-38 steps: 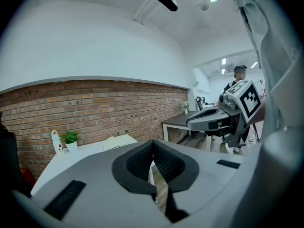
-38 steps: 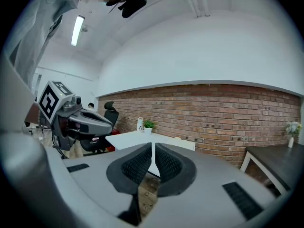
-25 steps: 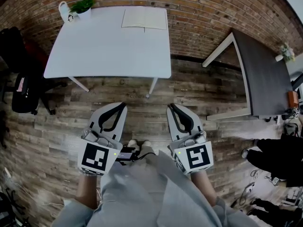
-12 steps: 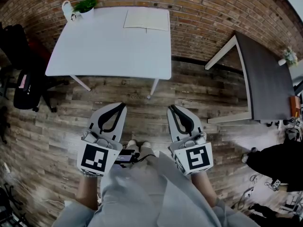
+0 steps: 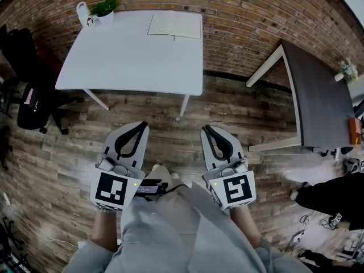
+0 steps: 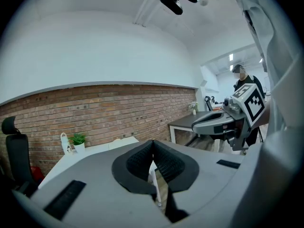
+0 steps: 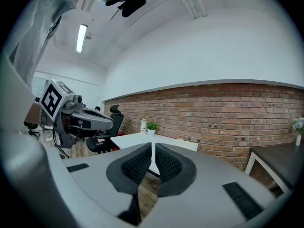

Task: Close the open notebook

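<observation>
White table [image 5: 125, 56], open notebook [image 5: 174, 25] (far edge), left tongs [image 5: 142, 124] closed, right tongs [image 5: 205, 128] closed.

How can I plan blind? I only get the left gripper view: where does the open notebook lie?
Observer: The open cream-paged notebook lies flat at the white rectangular table's far right corner, by the red brick wall.
Operator: And the right claw?
Observer: The right claw is shut, nothing between its jaws.
Operator: Are we close?
Observer: No; left claw and right claw both hang over the wooden plank floor, short of the table.
</observation>
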The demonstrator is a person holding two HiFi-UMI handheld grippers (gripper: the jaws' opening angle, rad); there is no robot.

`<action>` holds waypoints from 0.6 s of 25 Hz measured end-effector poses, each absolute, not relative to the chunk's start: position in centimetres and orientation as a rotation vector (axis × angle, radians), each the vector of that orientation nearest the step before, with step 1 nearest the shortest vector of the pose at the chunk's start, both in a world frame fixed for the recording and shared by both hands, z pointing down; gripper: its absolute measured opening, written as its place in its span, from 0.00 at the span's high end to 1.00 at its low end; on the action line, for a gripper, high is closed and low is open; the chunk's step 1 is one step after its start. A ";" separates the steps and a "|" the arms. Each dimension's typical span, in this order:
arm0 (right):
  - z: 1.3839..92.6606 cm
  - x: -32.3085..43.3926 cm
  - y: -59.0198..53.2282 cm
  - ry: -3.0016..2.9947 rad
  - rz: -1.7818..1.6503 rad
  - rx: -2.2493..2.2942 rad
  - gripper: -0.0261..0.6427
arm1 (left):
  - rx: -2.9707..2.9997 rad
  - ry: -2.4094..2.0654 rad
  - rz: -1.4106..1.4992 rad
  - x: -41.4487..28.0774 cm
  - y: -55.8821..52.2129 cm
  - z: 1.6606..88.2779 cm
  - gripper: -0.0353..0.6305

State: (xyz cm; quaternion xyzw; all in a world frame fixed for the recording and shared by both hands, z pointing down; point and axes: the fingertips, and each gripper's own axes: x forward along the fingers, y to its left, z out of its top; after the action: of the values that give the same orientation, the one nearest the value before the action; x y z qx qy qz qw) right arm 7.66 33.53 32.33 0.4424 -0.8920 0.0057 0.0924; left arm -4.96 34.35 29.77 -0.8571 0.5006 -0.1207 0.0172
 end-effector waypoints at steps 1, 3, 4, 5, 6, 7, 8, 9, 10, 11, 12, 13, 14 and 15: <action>32.3 7.8 33.5 -2.651 0.017 1.315 0.88 | -2.659 1.554 -0.372 -4.8 34.4 29.6 0.92; 32.2 8.0 33.4 -2.656 0.015 1.313 0.88 | -2.655 1.555 -0.367 -4.5 34.3 29.5 0.92; 32.1 8.0 33.2 -2.658 0.013 1.310 0.88 | -2.654 1.555 -0.365 -4.4 34.1 29.4 0.92; 32.1 8.0 33.1 -2.660 0.009 1.308 0.88 | -2.654 1.554 -0.363 -4.4 34.0 29.4 0.92; 32.1 7.9 32.9 -2.661 0.004 1.306 0.88 | -2.655 1.552 -0.360 -4.4 33.8 29.4 0.92; 32.1 7.9 32.7 -2.660 -0.001 1.308 0.88 | -2.656 1.548 -0.359 -4.3 33.5 29.4 0.92; 32.1 7.9 32.5 -2.657 -0.004 1.312 0.88 | -2.657 1.543 -0.357 -4.3 33.2 29.4 0.92; 32.1 8.0 32.3 -2.653 -0.004 1.320 0.88 | -2.657 1.536 -0.354 -4.3 32.9 29.4 0.92; 32.2 8.1 32.0 -2.649 -0.003 1.328 0.88 | -2.658 1.529 -0.348 -4.2 32.5 29.4 0.92; 32.3 8.2 31.7 -2.645 0.000 1.335 0.88 | -2.660 1.522 -0.341 -4.0 32.0 29.3 0.92; 32.3 8.3 31.3 -2.643 0.002 1.340 0.88 | -2.663 1.517 -0.335 -4.0 31.5 29.3 0.92; 32.4 8.3 30.8 -2.640 0.001 1.343 0.88 | -2.667 1.513 -0.331 -4.0 30.9 29.3 0.92; 32.4 8.2 30.2 -2.635 -0.002 1.345 0.88 | -2.671 1.510 -0.328 -4.0 30.2 29.4 0.92; 32.5 8.2 29.5 -2.630 -0.004 1.348 0.88 | -2.674 1.506 -0.324 -4.1 29.5 29.4 0.92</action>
State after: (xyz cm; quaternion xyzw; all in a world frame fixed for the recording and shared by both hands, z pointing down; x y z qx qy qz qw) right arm 8.17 29.52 32.50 0.4541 -0.8861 -0.0015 0.0933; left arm -4.07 29.50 29.42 -0.8662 0.4878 -0.1050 0.0280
